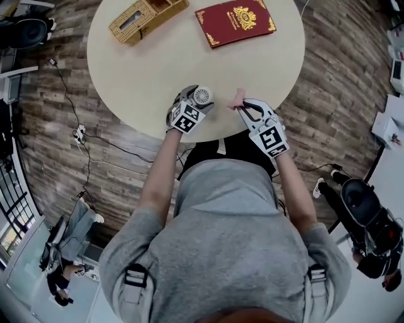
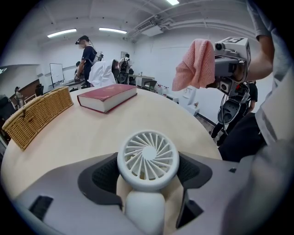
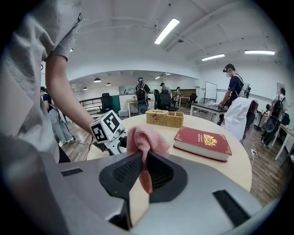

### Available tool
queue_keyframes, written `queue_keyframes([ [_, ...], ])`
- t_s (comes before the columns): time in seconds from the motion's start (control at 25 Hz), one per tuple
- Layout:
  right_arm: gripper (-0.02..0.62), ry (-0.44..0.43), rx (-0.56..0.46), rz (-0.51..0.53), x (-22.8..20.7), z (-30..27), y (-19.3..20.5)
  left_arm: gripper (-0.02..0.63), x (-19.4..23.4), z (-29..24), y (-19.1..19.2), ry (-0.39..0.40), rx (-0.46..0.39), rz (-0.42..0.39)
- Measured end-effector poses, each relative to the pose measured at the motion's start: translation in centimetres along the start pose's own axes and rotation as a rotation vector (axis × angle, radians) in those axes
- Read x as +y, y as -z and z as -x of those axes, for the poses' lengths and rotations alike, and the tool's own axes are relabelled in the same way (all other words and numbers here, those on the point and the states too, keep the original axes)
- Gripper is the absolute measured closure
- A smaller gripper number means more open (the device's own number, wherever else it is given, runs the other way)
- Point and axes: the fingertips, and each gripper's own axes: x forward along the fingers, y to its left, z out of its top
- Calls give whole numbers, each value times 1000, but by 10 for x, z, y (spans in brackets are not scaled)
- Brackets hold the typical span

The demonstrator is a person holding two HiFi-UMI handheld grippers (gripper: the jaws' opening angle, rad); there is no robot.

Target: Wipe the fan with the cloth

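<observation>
A small white hand fan with a round grille sits between the jaws of my left gripper, which is shut on it; the same fan shows over the table's near edge. My right gripper is shut on a pink cloth that bunches above the jaws. The cloth hangs just right of the fan, a short gap between them. From the left gripper view the cloth hangs up at the right, held by the right gripper.
The round beige table holds a wicker box at the far left and a red book at the far right. People stand in the room beyond the table. Cables lie on the wooden floor at the left.
</observation>
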Motion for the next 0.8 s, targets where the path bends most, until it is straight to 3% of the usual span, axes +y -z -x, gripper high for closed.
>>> queue_keyframes([
  [0.28, 555, -12, -23, 24, 31, -1, -14, 223, -11, 43, 7, -39, -36, 13],
  [0.8, 555, 19, -91, 58, 106, 2, -35, 222, -29, 125, 21, -102, -106, -43],
])
